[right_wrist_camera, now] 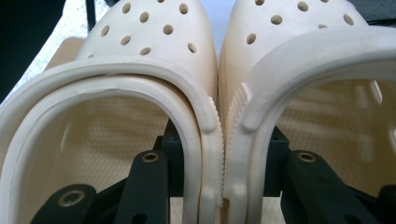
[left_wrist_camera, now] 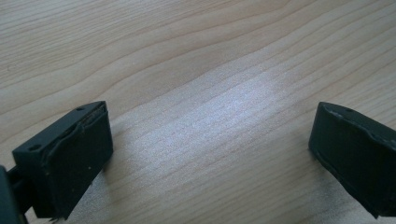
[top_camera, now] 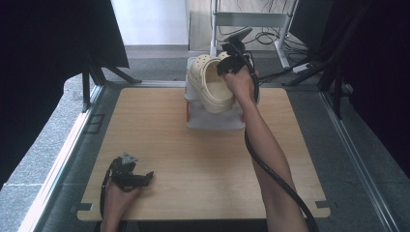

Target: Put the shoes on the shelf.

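A pair of cream clogs with holes in the toes hangs in the air over a white box at the back of the table. My right gripper is shut on them. In the right gripper view one jaw reaches into the left clog and the other into the right clog. The right gripper pinches their adjoining side walls together. My left gripper lies on the wooden table at the front left. This left gripper is open, with bare wood between its fingers.
The white box stands at the table's far edge, just below the clogs. Behind the table are a metal frame with cables and dark curtains at both sides. The right gripper's black cable trails along the forearm.
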